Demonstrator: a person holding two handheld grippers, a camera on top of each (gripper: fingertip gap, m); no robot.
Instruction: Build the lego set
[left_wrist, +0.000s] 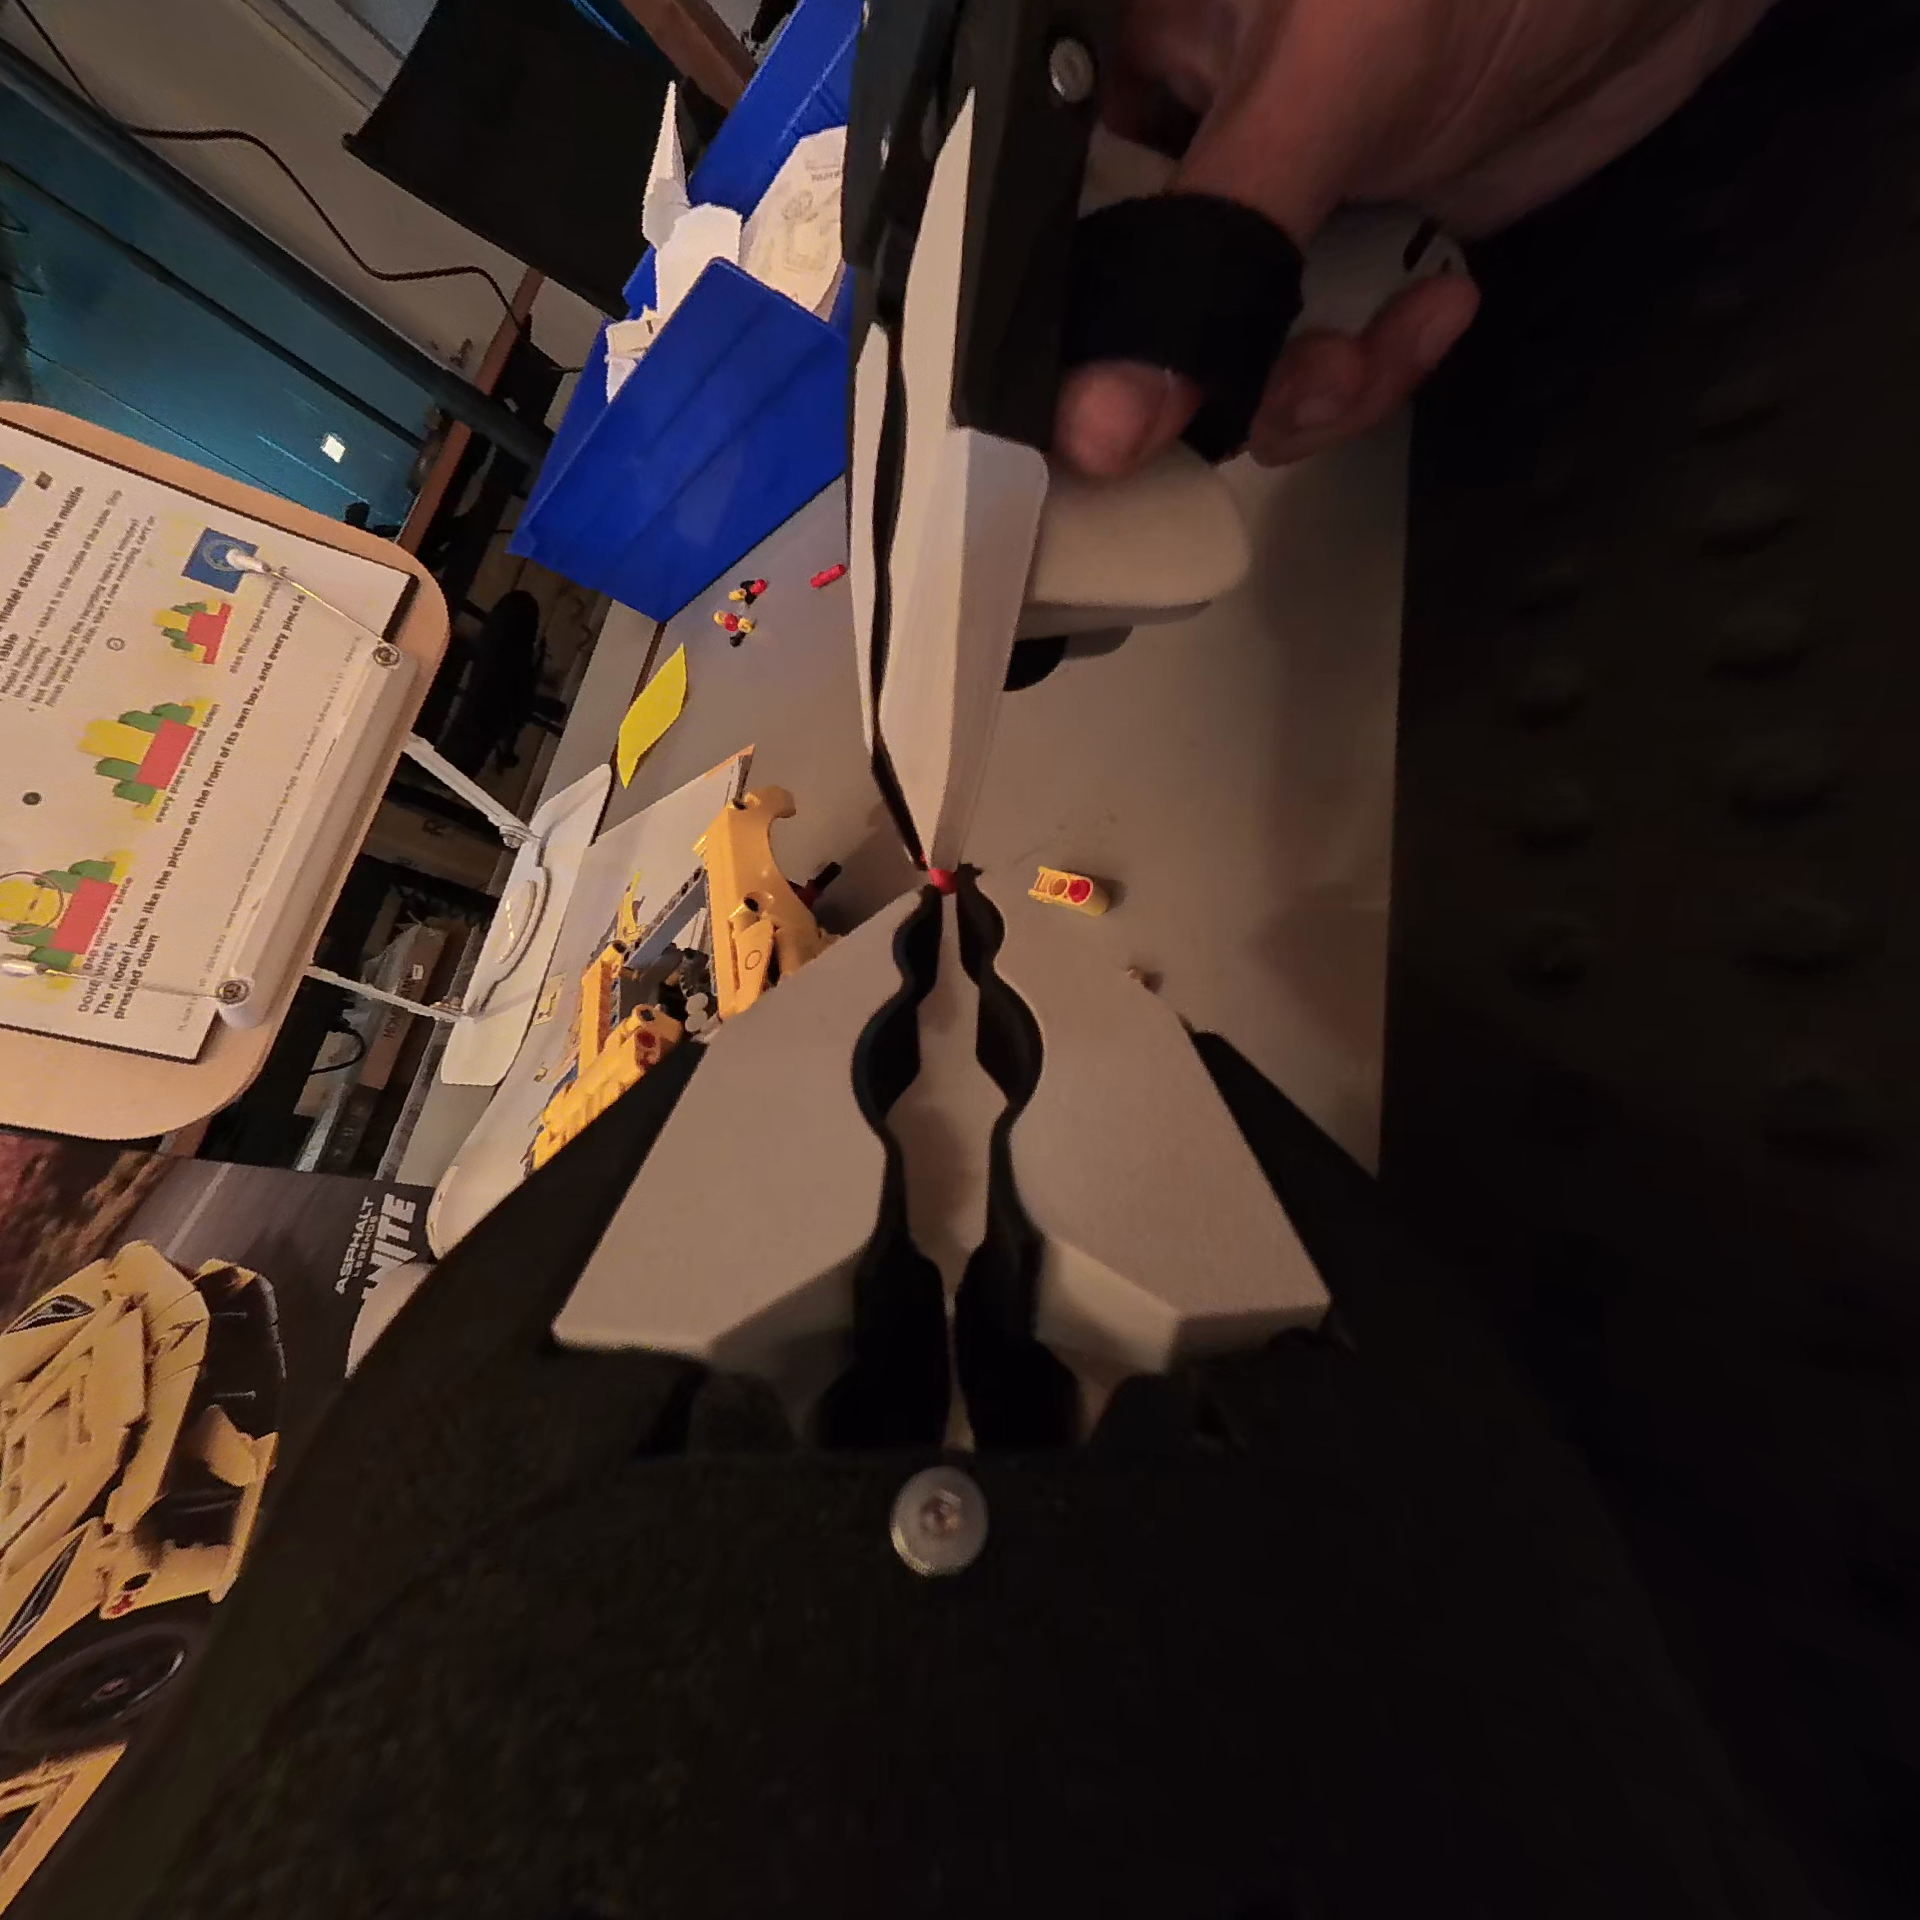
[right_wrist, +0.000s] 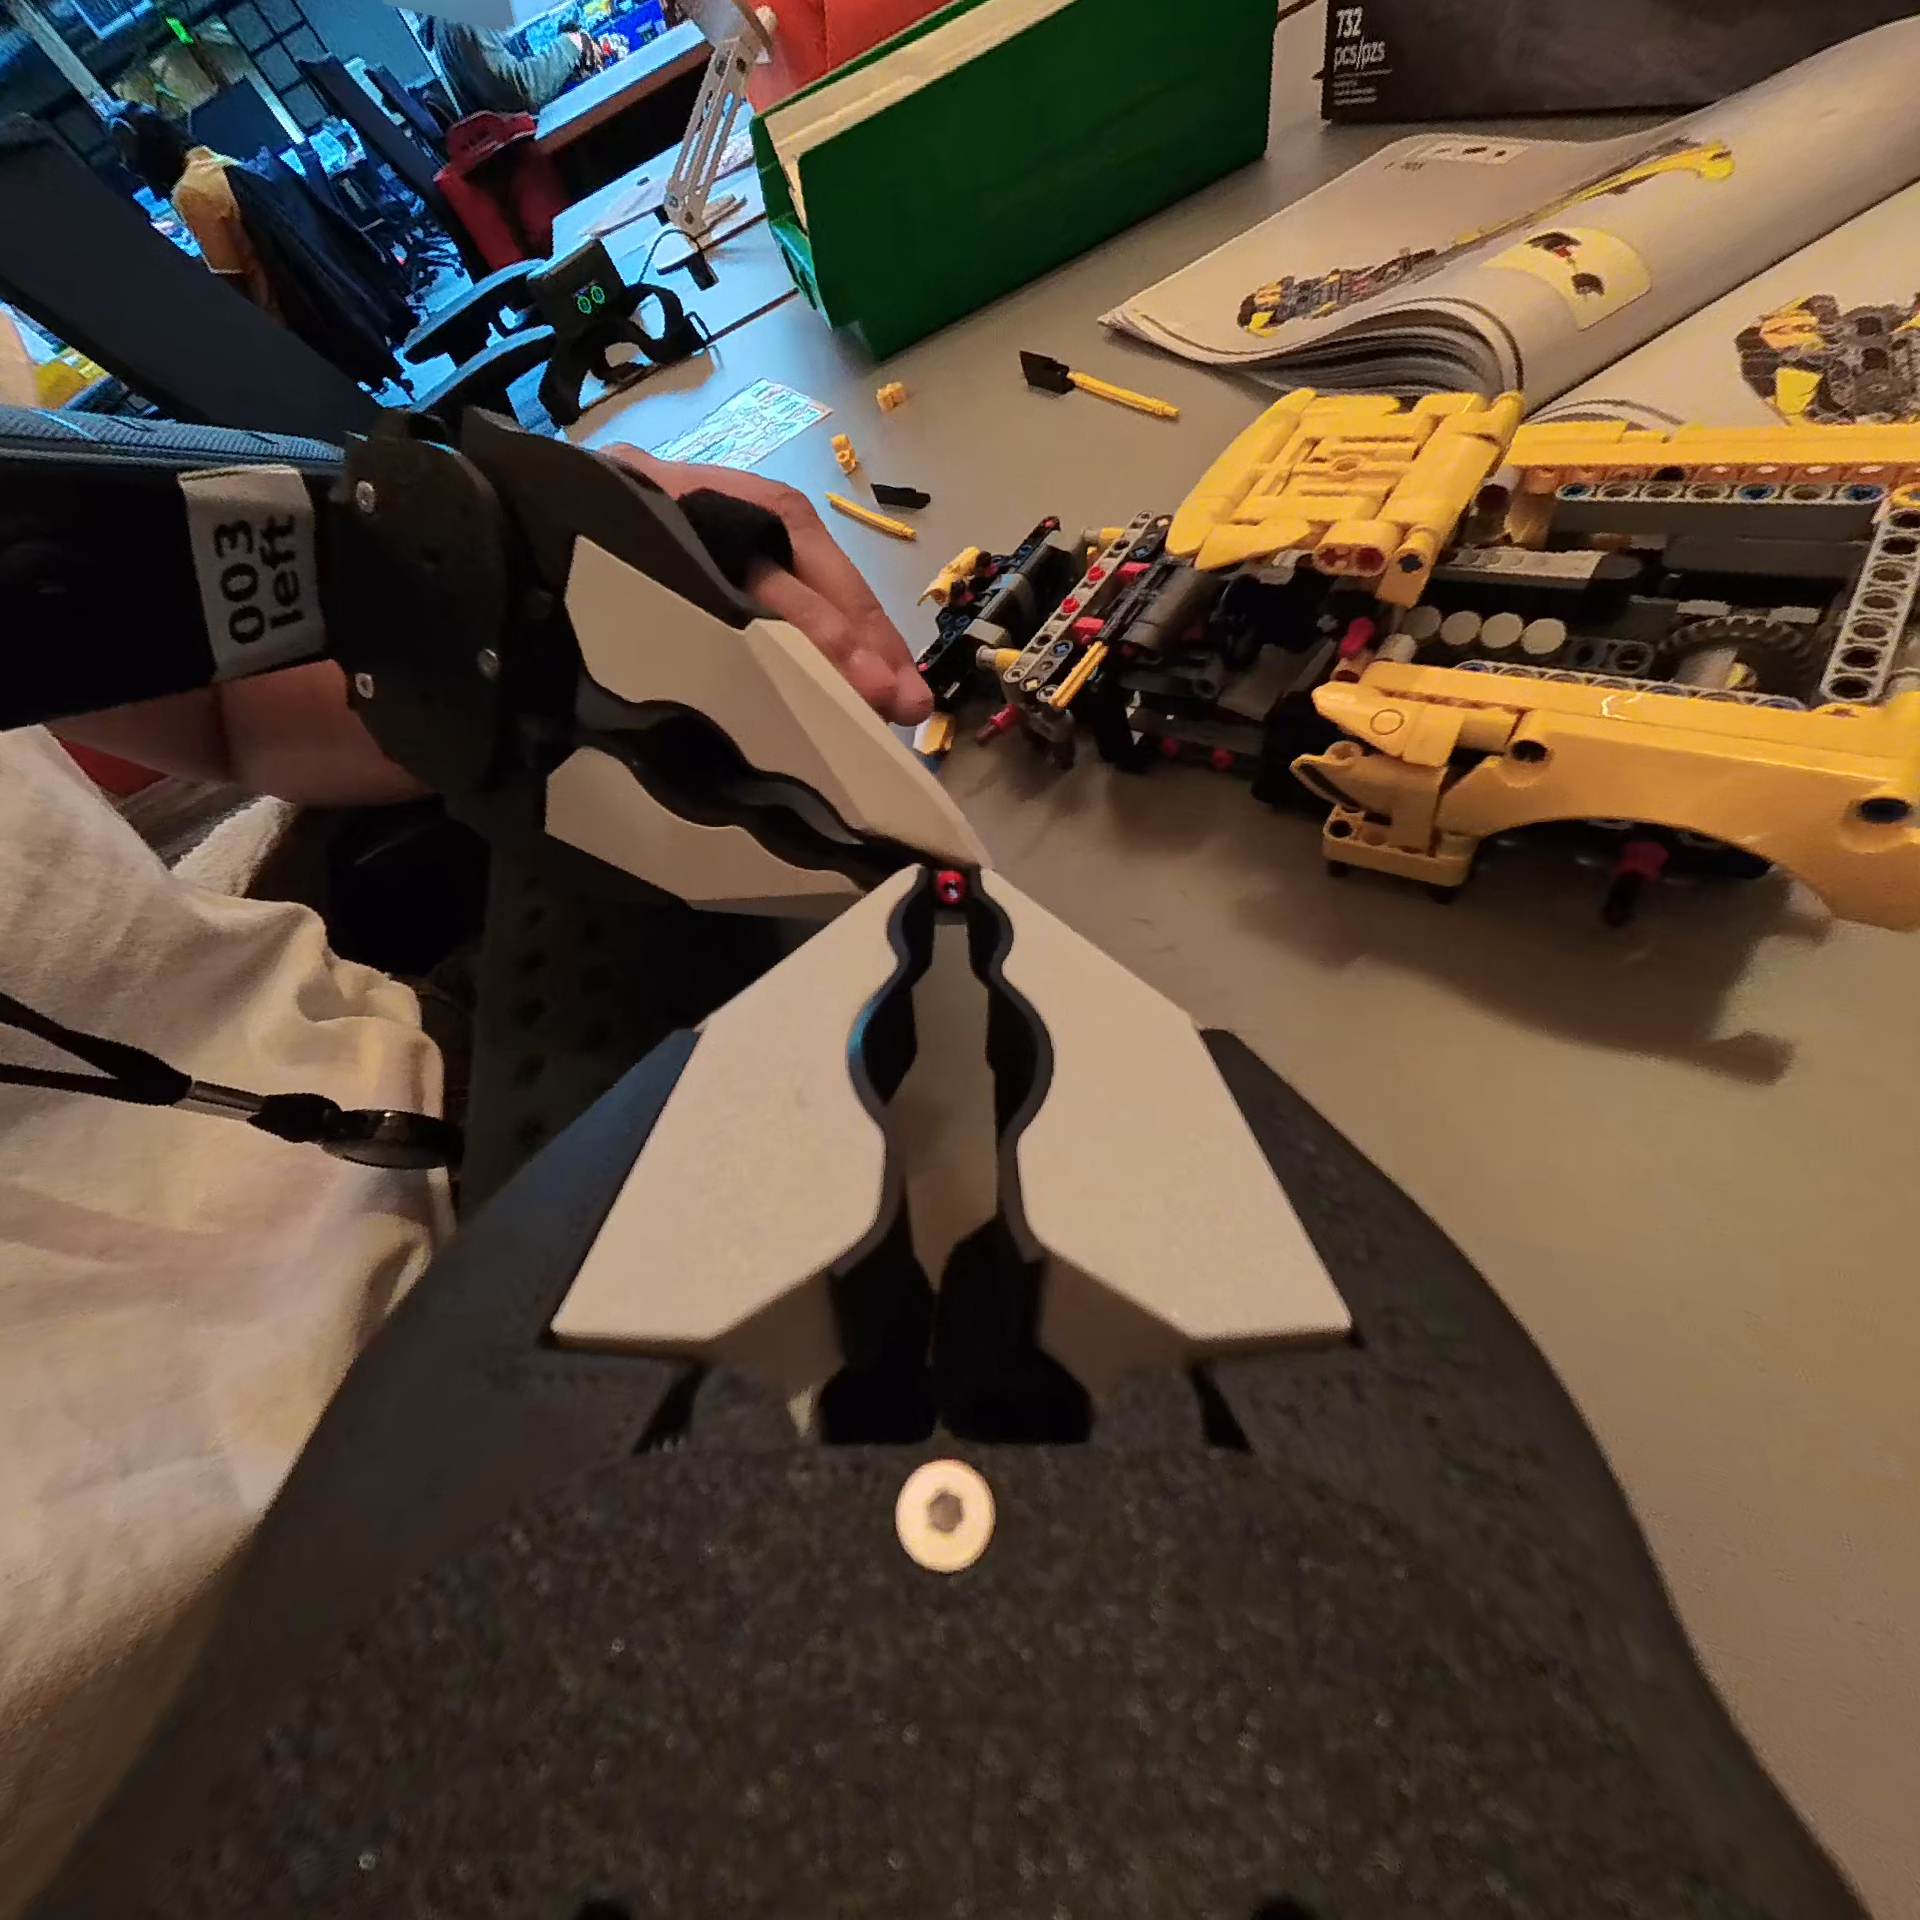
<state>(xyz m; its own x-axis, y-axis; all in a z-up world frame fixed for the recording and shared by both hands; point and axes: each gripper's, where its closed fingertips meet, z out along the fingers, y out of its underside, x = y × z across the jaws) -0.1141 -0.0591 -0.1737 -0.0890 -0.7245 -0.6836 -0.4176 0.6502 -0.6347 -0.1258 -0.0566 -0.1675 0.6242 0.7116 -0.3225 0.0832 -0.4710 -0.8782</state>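
A small red pin (right_wrist: 947, 885) is pinched at the meeting point of both tools: the left tool (left_wrist: 940, 883) is pressed together on it at the very tips, and the right tool (right_wrist: 948, 883) is likewise closed around it, so that the tips of the two touch. The step in hand is judged to be a hand-over or re-gripping of the pin (which tool carries the load cannot be told). The pin is held above the grey worktop (right_wrist: 1455, 1195), near its front edge. The half-built yellow car model (right_wrist: 1507, 644) lies on the worktop to the right, well apart from the pin, with the open instruction booklet (right_wrist: 1455, 270) behind it. A short yellow connector (left_wrist: 1072, 894) with red in its holes lies just beyond the tips, and a few loose pins (left_wrist: 740, 613) are scattered before a blue bin (left_wrist: 686, 457). Next, one tool would have to be released while the other's grip is kept, and the pin then carried to a hole and pushed in straight; a piece so small could easily be dropped.
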